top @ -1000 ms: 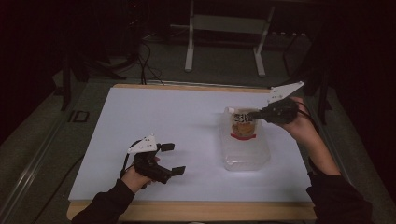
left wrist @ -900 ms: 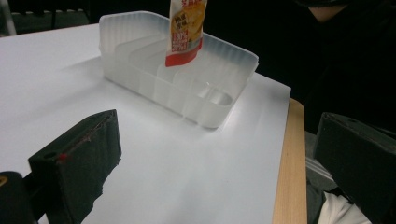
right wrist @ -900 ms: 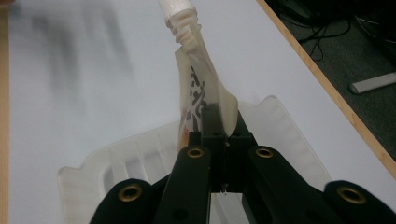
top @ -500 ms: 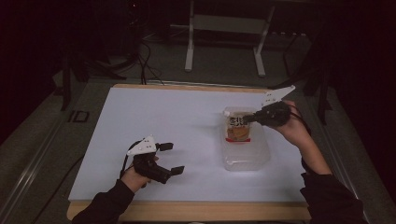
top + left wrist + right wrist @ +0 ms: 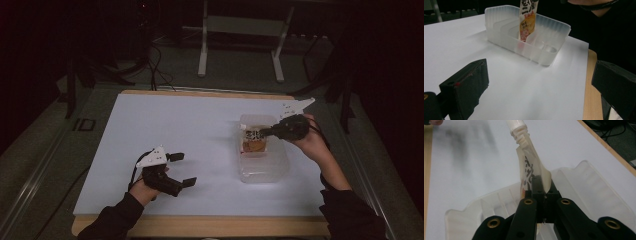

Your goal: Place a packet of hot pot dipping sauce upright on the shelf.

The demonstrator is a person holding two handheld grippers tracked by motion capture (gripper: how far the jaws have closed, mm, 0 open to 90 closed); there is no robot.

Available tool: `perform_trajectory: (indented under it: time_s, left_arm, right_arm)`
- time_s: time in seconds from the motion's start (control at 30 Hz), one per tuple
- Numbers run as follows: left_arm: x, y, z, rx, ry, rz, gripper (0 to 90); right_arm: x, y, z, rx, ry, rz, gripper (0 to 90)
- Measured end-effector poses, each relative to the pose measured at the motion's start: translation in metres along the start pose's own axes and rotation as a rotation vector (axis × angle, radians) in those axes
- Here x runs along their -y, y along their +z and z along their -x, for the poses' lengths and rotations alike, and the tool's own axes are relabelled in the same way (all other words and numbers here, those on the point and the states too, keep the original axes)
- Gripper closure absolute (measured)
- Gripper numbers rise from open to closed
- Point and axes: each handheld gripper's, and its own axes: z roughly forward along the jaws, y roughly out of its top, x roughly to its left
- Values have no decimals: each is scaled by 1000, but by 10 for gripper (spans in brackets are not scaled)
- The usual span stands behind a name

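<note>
A spouted pouch (image 5: 254, 140) with an orange label and black lettering hangs upright, its lower end inside a translucent plastic bin (image 5: 265, 172) with dividers. My right gripper (image 5: 262, 133) is shut on the pouch's upper part, coming in from the bin's right side. In the right gripper view the jaws (image 5: 541, 183) pinch the pouch (image 5: 531, 167) just below its white cap, over the bin (image 5: 584, 185). My left gripper (image 5: 184, 169) rests open on the white sheet at the front left, nothing between its jaws. In the left gripper view (image 5: 539, 82) it faces the bin (image 5: 541, 55) and pouch (image 5: 526, 22).
A white sheet (image 5: 175, 125) covers the wooden table, whose edge (image 5: 200, 225) shows along the front. Beyond the table's far edge a metal stand (image 5: 202, 50) and cables lie on a dark floor.
My right gripper has sunk and shifted slightly left, lowering the pouch into the bin. The left gripper has stayed where it was.
</note>
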Motion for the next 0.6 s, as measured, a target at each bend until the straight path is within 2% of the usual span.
perform_trajectory:
  time_s: [0.13,0.2,0.37,0.6]
  left_arm:
    - [1,0,-2,14,-25,3,15]
    - [1,1,-2,13,-16,1,15]
    - [1,2,0,9,-4,-10,15]
    - [1,1,-3,16,-19,-4,15]
  right_arm:
    - [8,4,0,-5,12,1,900]
    - [10,5,-1,-3,6,3,900]
    - [15,5,0,-2,27,19,900]
    - [20,1,2,16,55,1,877]
